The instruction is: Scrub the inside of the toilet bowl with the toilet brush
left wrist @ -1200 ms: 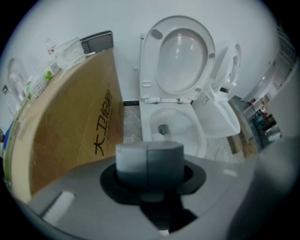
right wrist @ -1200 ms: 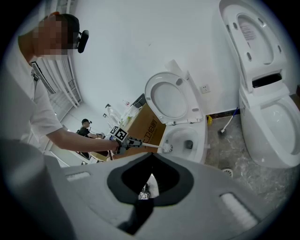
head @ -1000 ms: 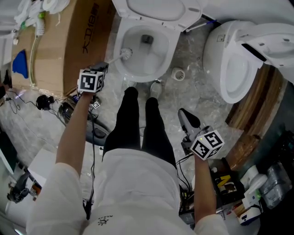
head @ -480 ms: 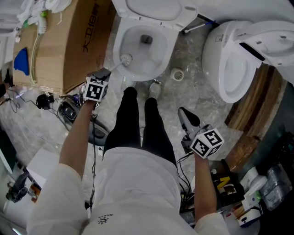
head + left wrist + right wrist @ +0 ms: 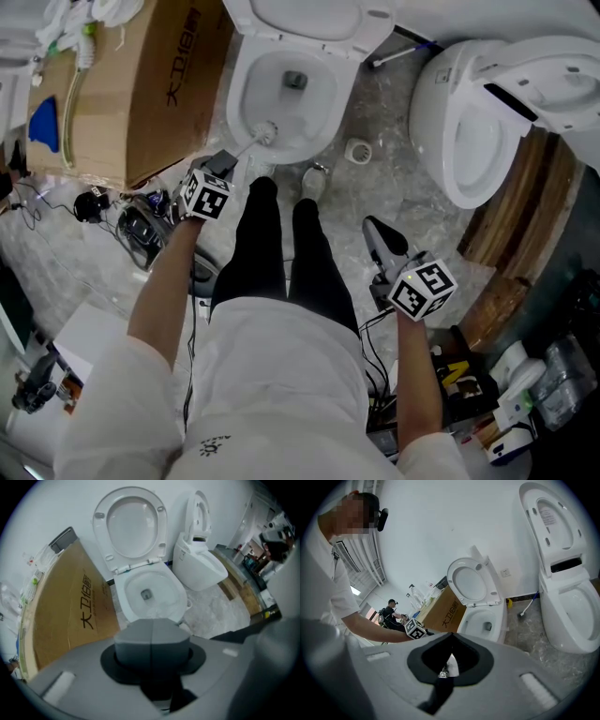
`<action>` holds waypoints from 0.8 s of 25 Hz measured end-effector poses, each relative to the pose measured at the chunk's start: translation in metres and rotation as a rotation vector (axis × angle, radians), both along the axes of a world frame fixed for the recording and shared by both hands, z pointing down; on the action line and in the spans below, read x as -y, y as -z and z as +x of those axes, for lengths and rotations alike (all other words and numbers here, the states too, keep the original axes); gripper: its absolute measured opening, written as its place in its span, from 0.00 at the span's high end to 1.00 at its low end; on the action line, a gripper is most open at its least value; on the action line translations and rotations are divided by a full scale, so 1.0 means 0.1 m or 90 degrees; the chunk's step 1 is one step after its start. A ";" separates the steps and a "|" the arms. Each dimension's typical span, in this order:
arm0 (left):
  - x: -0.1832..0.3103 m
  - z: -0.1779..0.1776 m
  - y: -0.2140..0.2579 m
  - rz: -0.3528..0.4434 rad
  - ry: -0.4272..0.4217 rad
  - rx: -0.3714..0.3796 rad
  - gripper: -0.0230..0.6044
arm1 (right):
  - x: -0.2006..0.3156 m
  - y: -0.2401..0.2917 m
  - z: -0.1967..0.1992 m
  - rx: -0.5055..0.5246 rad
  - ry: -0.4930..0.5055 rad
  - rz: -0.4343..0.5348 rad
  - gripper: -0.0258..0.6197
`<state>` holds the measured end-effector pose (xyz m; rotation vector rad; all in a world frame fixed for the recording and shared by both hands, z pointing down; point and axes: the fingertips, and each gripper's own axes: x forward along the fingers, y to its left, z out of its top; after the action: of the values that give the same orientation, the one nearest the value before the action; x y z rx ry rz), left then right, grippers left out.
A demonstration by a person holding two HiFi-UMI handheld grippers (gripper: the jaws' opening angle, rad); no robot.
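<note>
We hold the left tongs [image 5: 228,161] low over the floor [image 5: 375,112], just short of the open toilet bowl [image 5: 314,117]. They are closed on the pale handle of the toilet brush [image 5: 263,133], which slants up from them to the bowl. The bristled head sits inside the bowl at its near left side, close against the rim and well apart from the drain hole at the back. In the left gripper view the jaws are pressed together into one grey block, with the bowl straight ahead beyond them and the seat lid raised. The right tongs [image 5: 380,234] hang off to our right beside our legs, well apart from the bowl — their jaws narrow, drawn together, with nothing between them. A cardboard box [image 5: 159,84] stands just left of the toilet, and a second toilet [image 5: 469,141] lies tipped over on the right.
</note>
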<state>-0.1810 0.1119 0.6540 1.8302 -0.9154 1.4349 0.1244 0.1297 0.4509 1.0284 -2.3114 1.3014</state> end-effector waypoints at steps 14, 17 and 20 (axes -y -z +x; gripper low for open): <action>-0.22 0.59 -0.03 0.016 -0.102 0.016 0.73 | -0.10 0.01 0.22 0.002 -0.017 0.002 0.96; -0.23 0.67 -0.04 0.016 -0.104 0.014 0.72 | -0.12 0.00 0.26 0.002 -0.020 0.002 0.96; -0.24 0.74 -0.03 0.014 -0.108 0.011 0.72 | -0.14 0.00 0.30 0.003 -0.022 0.000 0.96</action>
<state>-0.1073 0.1357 0.6572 1.9539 -0.8022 1.5512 0.1546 0.1442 0.4511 1.0709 -2.3077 1.3180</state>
